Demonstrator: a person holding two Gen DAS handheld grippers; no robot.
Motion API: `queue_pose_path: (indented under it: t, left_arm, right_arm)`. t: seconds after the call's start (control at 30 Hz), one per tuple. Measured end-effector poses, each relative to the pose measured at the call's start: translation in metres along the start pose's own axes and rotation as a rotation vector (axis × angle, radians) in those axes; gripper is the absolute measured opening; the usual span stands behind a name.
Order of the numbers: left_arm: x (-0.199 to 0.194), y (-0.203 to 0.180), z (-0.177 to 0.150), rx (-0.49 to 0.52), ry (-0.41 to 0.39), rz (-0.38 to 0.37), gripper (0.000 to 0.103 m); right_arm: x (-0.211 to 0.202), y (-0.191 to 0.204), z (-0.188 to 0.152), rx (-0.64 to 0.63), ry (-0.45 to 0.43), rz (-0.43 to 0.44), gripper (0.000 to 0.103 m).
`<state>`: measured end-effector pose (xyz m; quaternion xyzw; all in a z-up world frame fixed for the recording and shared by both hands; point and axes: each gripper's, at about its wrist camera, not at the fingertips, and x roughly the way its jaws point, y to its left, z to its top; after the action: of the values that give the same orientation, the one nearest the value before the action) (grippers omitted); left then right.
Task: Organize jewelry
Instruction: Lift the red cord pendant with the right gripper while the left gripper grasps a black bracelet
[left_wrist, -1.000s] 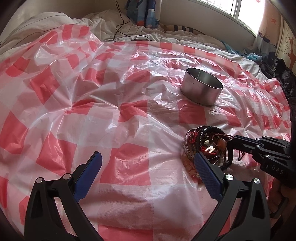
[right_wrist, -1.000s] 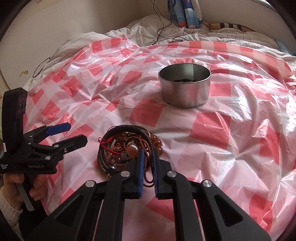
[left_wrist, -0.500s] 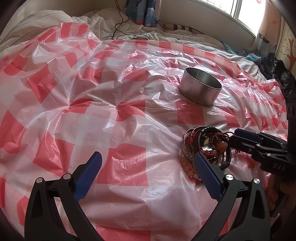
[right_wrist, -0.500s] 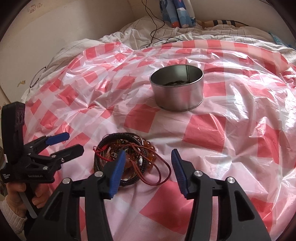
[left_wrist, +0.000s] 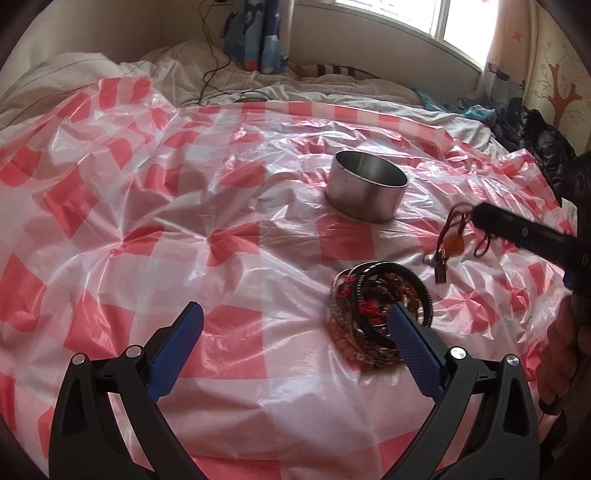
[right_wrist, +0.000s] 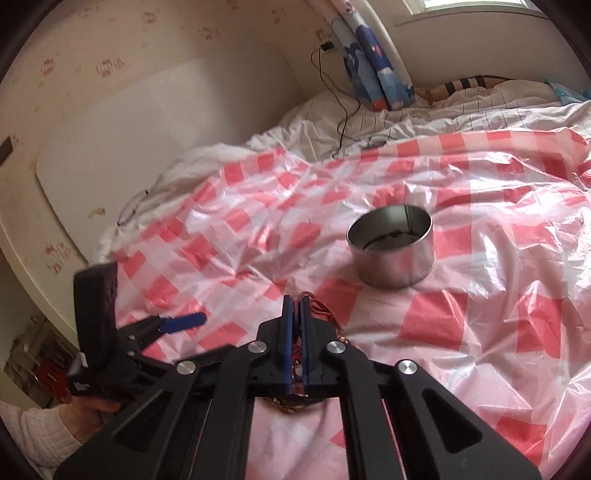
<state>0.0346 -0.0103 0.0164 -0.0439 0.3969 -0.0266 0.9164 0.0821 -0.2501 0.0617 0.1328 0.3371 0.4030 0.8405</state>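
A checked plastic sheet (left_wrist: 229, 206) covers the bed. The metal tin (left_wrist: 367, 192) stands far of the jewelry pile (left_wrist: 380, 314). The right claw (right_wrist: 294, 306) pinches a red-cord pendant (left_wrist: 448, 243) aloft; carry it steadily over the tin before releasing. The left claw (left_wrist: 295, 332) gapes empty.

A red and white checked plastic sheet (left_wrist: 229, 206) covers the bed. At twelve o'clock, white bedding (left_wrist: 184, 70), a black cable (left_wrist: 212, 74) and a blue curtain (left_wrist: 255, 40).
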Motion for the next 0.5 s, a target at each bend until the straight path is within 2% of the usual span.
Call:
queue_pose_path:
  t: [0.13,0.27,0.33,0.43,0.5]
  left_arm:
    - [0.001,-0.027,0.014,0.187,-0.038,-0.069,0.096]
    - [0.021,-0.05,0.032,0.317,0.0,-0.167,0.096]
    - [0.031,-0.059,0.035,0.399,0.033,-0.262,0.094]
    - [0.045,-0.069,0.033,0.49,0.074,-0.23,0.088]
    - [0.051,-0.068,0.03,0.505,0.086,-0.216,0.082]
  right_arm:
    - [-0.014,-0.026,0.009,0.132,-0.066,-0.026,0.004]
    - [-0.016,-0.036,0.013,0.177,-0.08,-0.035,0.004]
    - [-0.015,-0.037,0.013,0.18,-0.075,-0.036,0.005]
    - [-0.011,-0.038,0.013,0.176,-0.061,-0.044,0.005]
    - [-0.01,-0.037,0.012,0.173,-0.055,-0.038,0.005]
